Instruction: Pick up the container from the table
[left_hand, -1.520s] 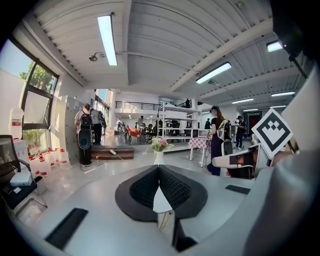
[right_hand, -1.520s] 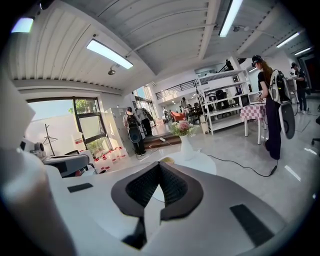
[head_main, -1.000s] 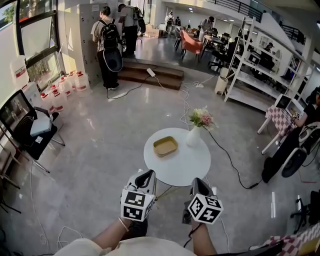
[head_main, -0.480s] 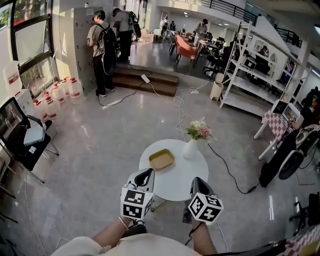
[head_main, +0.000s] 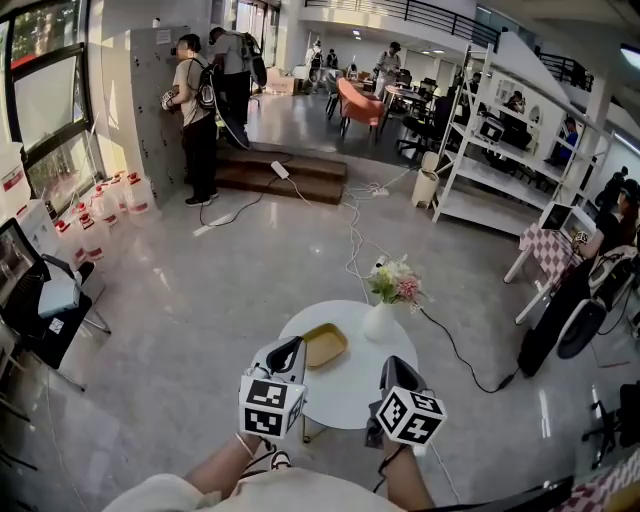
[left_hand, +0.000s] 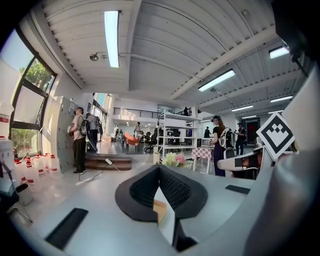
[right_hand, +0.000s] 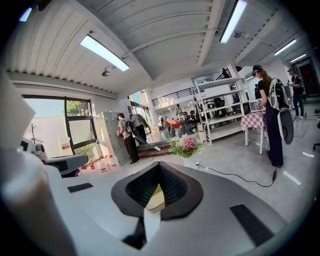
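A shallow yellow container (head_main: 323, 345) lies on a small round white table (head_main: 350, 388), left of a white vase of flowers (head_main: 381, 320). In the head view my left gripper (head_main: 290, 350) is held just short of the table's near left edge, its tips close to the container. My right gripper (head_main: 398, 368) hovers over the near right edge. Both are shut with nothing held. In the left gripper view the gripper (left_hand: 159, 169) shows a sliver of the container (left_hand: 159, 210) through the gap below its closed tips. The right gripper view shows the same: gripper (right_hand: 160, 167), container (right_hand: 156, 199).
A black cable (head_main: 455, 345) runs across the grey floor right of the table. White shelving (head_main: 500, 150) and seated people stand at the right. Two people with backpacks (head_main: 196, 110) are at the far left, with water jugs (head_main: 100, 210) and a black chair (head_main: 40, 300) nearer.
The table with its container and vase has come closer and lower in the head view, now reaching both grippers. Both grippers keep their place in the view and stay shut.
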